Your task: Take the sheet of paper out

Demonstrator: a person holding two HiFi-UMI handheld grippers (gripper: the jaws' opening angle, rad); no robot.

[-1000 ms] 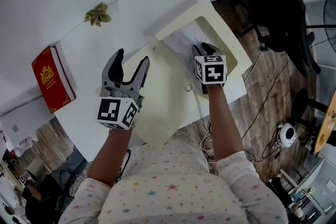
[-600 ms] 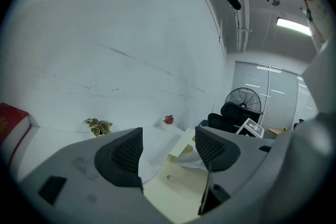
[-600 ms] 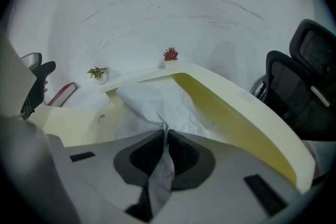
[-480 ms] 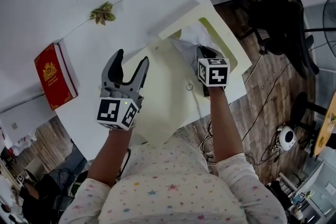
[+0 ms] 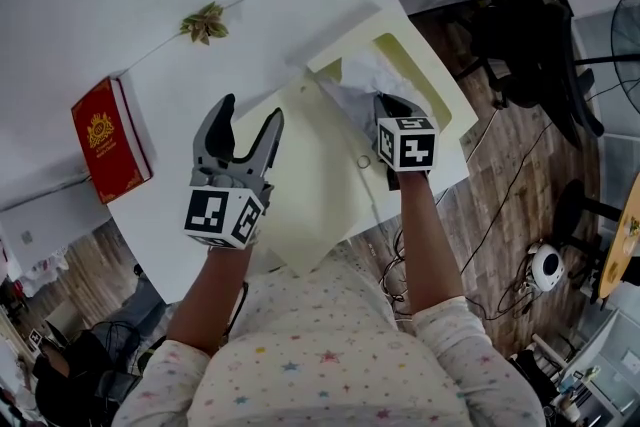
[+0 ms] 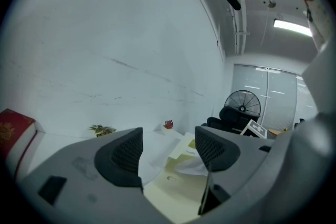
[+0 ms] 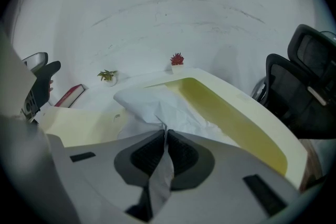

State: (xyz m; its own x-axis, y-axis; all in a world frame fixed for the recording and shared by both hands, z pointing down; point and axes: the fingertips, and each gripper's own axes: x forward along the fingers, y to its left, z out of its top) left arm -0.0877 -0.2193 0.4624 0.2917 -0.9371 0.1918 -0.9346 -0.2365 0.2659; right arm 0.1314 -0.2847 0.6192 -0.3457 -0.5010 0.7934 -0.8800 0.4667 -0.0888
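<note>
Now right gripper pinching one paper sheet; left gripper empty.

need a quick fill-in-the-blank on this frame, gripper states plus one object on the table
1. The right gripper has its jaws ____ on the sheet of paper.
2. The left gripper hovers with its jaws ____ and nothing between them.
3. The book lying on the table is ____ in colour.

Missing words: shut; open; red.
</note>
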